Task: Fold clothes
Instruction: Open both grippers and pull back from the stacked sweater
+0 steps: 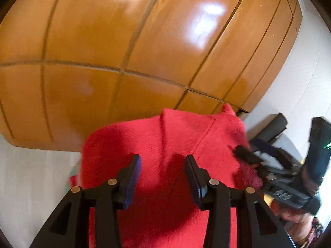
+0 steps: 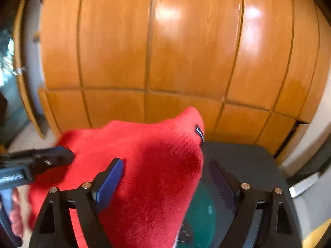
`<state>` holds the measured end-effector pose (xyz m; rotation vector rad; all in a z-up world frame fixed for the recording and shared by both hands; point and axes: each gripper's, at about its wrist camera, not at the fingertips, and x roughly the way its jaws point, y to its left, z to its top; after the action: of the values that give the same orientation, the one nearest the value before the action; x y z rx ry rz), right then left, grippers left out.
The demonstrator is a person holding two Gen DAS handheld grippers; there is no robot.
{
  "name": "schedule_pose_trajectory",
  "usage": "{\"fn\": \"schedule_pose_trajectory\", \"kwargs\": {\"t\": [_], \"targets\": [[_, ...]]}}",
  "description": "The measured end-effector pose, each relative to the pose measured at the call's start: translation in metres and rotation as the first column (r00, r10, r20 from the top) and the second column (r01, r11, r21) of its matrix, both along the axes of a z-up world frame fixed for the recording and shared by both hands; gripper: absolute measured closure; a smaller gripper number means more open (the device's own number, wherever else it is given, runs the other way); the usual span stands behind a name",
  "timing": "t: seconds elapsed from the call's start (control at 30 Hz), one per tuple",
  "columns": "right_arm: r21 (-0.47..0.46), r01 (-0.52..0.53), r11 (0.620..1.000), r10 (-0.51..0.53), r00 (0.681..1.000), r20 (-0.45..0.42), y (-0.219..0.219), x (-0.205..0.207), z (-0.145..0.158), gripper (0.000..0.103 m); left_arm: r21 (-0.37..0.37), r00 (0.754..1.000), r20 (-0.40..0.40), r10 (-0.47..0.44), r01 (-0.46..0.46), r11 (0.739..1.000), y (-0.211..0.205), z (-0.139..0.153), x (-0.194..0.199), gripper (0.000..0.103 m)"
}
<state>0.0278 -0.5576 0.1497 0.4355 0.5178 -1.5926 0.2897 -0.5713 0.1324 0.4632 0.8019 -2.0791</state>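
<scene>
A fuzzy red knit garment point(image 1: 165, 144) hangs in front of both cameras, bunched and raised; it also fills the right wrist view point(image 2: 144, 165), where a small dark label point(image 2: 199, 133) shows near its upper edge. My left gripper point(image 1: 163, 177) is open, its fingers apart over the red cloth, and its tips show from the side in the right wrist view point(image 2: 60, 157), touching the garment's left edge. My right gripper point(image 2: 169, 177) is open wide with the cloth draped over the space between its fingers; its tips point(image 1: 244, 153) press into the garment's right edge in the left wrist view.
Glossy wooden wardrobe doors point(image 1: 144, 41) fill the background in both views point(image 2: 165, 51). A dark chair or seat point(image 2: 244, 161) and something green point(image 2: 200, 217) lie below the garment on the right. White wall point(image 1: 306, 82) stands to the right.
</scene>
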Motion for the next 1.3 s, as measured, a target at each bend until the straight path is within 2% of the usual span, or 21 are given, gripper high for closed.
{"fn": "schedule_pose_trajectory", "kwargs": {"t": [0.07, 0.13, 0.17, 0.23, 0.33, 0.5, 0.57, 0.73, 0.83, 0.9, 1.0, 1.1, 1.2, 1.3], "targets": [[-0.047, -0.014, 0.999, 0.015, 1.000, 0.011, 0.019, 0.004, 0.012, 0.018, -0.065, 0.996, 0.047, 0.072, -0.068, 0.996, 0.023, 0.006, 0.013, 0.055], [-0.078, -0.015, 0.997, 0.016, 1.000, 0.004, 0.040, 0.010, 0.017, 0.017, -0.127, 0.984, 0.085, 0.159, -0.148, 0.981, 0.048, 0.004, 0.030, 0.047], [-0.086, -0.018, 0.996, 0.019, 1.000, 0.006, 0.051, 0.013, 0.016, 0.016, -0.148, 0.977, 0.095, 0.192, -0.177, 0.973, 0.061, 0.001, 0.037, 0.047], [-0.104, -0.007, 0.995, 0.009, 1.000, 0.019, 0.073, 0.017, 0.011, 0.013, -0.176, 0.967, 0.098, 0.236, -0.216, 0.960, 0.086, -0.010, 0.050, 0.047], [-0.120, 0.025, 0.992, -0.016, 0.997, 0.074, 0.108, 0.022, -0.012, 0.012, -0.179, 0.955, 0.087, 0.282, -0.263, 0.948, 0.120, -0.037, 0.061, 0.046], [-0.094, 0.109, 0.990, -0.092, 0.981, 0.169, 0.162, 0.038, -0.064, 0.010, -0.187, 0.931, 0.096, 0.353, -0.331, 0.925, 0.186, -0.081, 0.081, 0.045], [-0.065, 0.148, 0.987, -0.132, 0.970, 0.202, 0.181, 0.048, -0.094, 0.009, -0.191, 0.923, 0.113, 0.367, -0.342, 0.920, 0.195, -0.096, 0.077, 0.045], [0.034, 0.228, 0.973, -0.229, 0.935, 0.272, 0.217, 0.071, -0.171, 0.009, -0.118, 0.923, 0.193, 0.334, -0.316, 0.941, 0.198, -0.117, 0.064, 0.045], [0.097, 0.236, 0.967, -0.255, 0.912, 0.321, 0.232, 0.081, -0.207, 0.009, -0.108, 0.924, 0.232, 0.304, -0.287, 0.952, 0.203, -0.118, 0.059, 0.045], [0.140, 0.218, 0.966, -0.251, 0.918, 0.306, 0.235, 0.089, -0.222, 0.009, -0.118, 0.922, 0.242, 0.303, -0.282, 0.952, 0.208, -0.118, 0.056, 0.045], [0.132, 0.215, 0.968, -0.242, 0.938, 0.248, 0.241, 0.096, -0.221, 0.009, -0.150, 0.916, 0.241, 0.321, -0.292, 0.945, 0.217, -0.113, 0.059, 0.045], [0.095, 0.203, 0.975, -0.220, 0.947, 0.233, 0.244, 0.101, -0.207, 0.009, -0.177, 0.906, 0.252, 0.340, -0.302, 0.937, 0.222, -0.109, 0.057, 0.045], [0.064, 0.192, 0.979, -0.201, 0.954, 0.224, 0.246, 0.106, -0.192, 0.008, -0.174, 0.900, 0.276, 0.337, -0.298, 0.939, 0.221, -0.111, 0.052, 0.044], [0.053, 0.179, 0.982, -0.186, 0.961, 0.203, 0.246, 0.112, -0.184, 0.008, -0.159, 0.884, 0.336, 0.325, -0.287, 0.945, 0.218, -0.117, 0.044, 0.044]]}}
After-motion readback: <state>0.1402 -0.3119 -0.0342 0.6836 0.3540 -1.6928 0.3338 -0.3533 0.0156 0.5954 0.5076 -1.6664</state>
